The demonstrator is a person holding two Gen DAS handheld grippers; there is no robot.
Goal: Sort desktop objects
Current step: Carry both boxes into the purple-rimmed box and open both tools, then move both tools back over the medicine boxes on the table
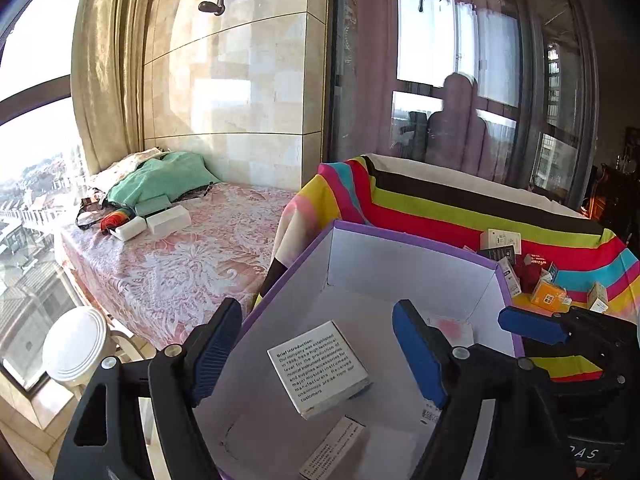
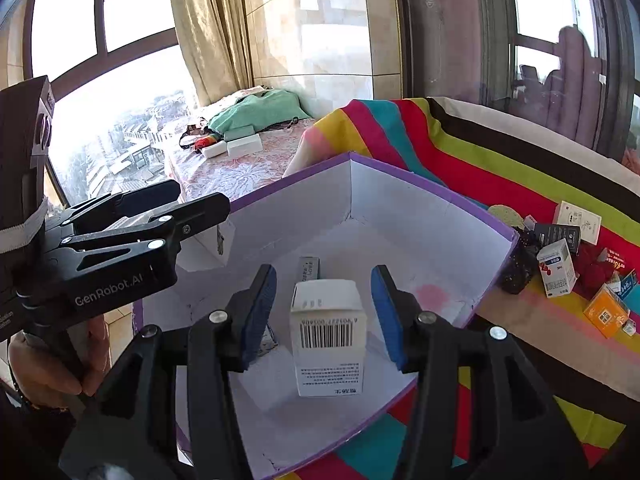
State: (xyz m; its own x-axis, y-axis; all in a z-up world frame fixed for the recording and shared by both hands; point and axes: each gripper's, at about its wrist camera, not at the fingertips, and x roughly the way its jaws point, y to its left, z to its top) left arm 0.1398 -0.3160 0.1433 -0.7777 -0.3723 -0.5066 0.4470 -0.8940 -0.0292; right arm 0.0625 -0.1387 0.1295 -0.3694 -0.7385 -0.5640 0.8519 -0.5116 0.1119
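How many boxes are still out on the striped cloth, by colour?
White boxes: 3
Black box: 1
Orange box: 1
Blue box: 1
Total: 6
The red clutter beside them is too blurred to count.

Matt white card lines the purple-edged cardboard box [image 2: 424, 216], its floor smudged pink. The small white paper carton with a barcode [image 2: 327, 336] looks smooth, faintly glossy. Black matt plastic forms the right tool [image 2: 324, 316], with ribbed blue rubbery pads [image 2: 386, 316] and shiny metal rivets. The rainbow-striped woven cloth [image 2: 480, 160] covers the table, soft and dull.
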